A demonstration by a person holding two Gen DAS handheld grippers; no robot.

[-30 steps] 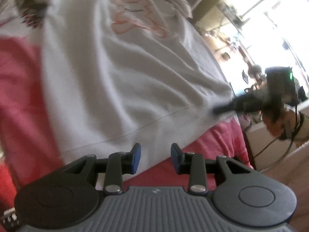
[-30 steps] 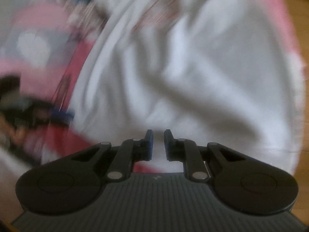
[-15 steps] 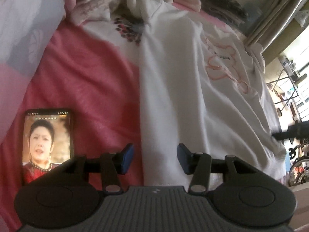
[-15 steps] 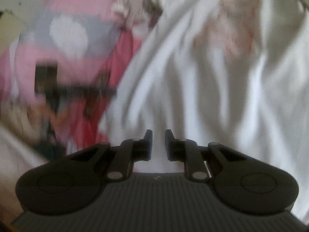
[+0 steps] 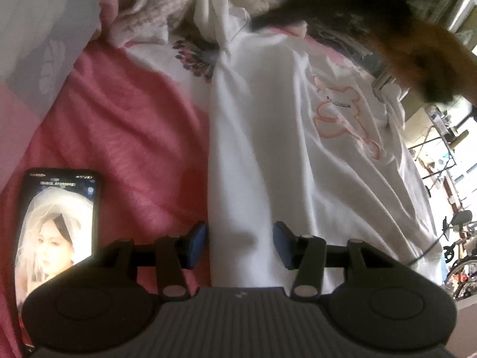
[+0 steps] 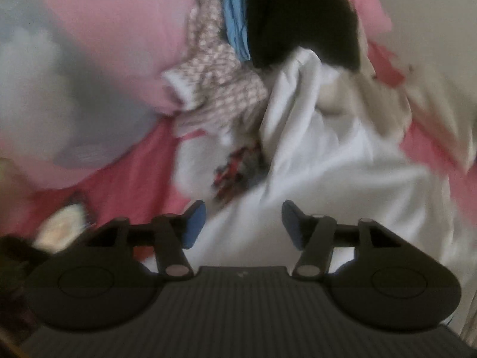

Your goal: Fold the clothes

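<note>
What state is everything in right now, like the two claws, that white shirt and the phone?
Left claw: open, holding nothing.
Right claw: open, holding nothing.
White T-shirt with pink outline print: spread out, wrinkled, not yet folded.
Black smartphone: screen lit, lying on the pink bedsheet.

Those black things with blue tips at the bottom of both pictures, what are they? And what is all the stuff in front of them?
They are grabbing tools, one in each of a person's hands. Each carries a small camera looking along its two fingers, so you get one picture per hand. The left tool and the right tool are both open and hold nothing. In front of them a white T-shirt with a pink outline drawing lies spread on a pink bedsheet, waiting to be folded. A phone with its screen lit lies on the sheet to the left. Further back is a heap of other clothes. The right picture is blurry.
</note>
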